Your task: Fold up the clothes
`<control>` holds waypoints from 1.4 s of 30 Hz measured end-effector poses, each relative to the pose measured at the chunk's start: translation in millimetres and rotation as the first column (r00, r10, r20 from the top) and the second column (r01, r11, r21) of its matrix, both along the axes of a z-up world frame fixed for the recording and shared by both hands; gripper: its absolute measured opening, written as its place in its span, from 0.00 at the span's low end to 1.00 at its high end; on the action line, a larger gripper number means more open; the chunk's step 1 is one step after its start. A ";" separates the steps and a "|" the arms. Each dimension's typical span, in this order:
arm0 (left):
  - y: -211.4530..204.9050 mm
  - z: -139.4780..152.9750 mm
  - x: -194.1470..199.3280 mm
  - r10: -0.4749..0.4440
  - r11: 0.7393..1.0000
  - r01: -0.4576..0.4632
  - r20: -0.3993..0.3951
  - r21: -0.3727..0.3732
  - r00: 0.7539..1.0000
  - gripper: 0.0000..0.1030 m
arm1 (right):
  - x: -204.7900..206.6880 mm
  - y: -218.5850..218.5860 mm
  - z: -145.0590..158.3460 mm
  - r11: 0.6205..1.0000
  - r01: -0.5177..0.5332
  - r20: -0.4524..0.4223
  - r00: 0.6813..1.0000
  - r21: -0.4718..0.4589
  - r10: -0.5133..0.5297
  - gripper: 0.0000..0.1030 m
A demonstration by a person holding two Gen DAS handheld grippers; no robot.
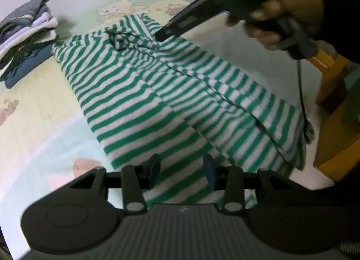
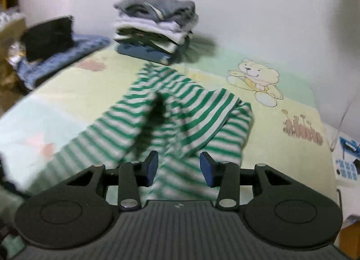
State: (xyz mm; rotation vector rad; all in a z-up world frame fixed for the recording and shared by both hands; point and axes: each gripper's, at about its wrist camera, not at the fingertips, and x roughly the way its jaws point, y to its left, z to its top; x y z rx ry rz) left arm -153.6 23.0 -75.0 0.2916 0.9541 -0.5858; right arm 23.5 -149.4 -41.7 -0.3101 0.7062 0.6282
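In the left wrist view, the green and white striped cotton garment (image 1: 180, 93) lies spread on the pale printed bed sheet with cartoon bears (image 1: 45, 113), and a long fold line runs along its middle. The left gripper (image 1: 182, 170) hangs over the near edge of the garment with its jaws wide apart and nothing between them. The right gripper (image 1: 162, 35), held in a hand (image 1: 276, 19), points down at the far part of the garment near the dark neck opening; from this side I cannot tell its opening. A stack of folded clothes in grey, white and blue (image 1: 27, 35) stands at the far left, just beside the garment's corner.

In the right wrist view, the right gripper (image 2: 178, 167) shows its jaws wide, empty, above a raised ridge of the striped garment (image 2: 180, 113). The stack (image 2: 155, 32) is behind it, against the wall.

To fold well, I judge each gripper should close on one layer edge only, keep the cloth tight between both, and lay the edges even.
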 end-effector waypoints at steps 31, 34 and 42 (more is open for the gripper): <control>17.1 32.9 112.5 0.123 0.992 -0.121 0.201 -0.018 0.972 0.59 | 89.0 -20.7 6.7 0.970 0.222 -0.089 0.973 0.096 -0.214 0.36; 0.3 14.8 136.0 0.120 0.993 -0.122 0.157 -0.002 0.980 0.59 | 120.3 -17.9 -12.0 0.941 0.308 -0.182 0.942 0.143 -0.281 0.38; -18.4 -20.9 126.3 0.038 0.999 -0.040 0.094 0.017 0.995 0.63 | 142.4 -9.3 -33.3 0.923 0.351 -0.210 0.925 0.157 -0.316 0.04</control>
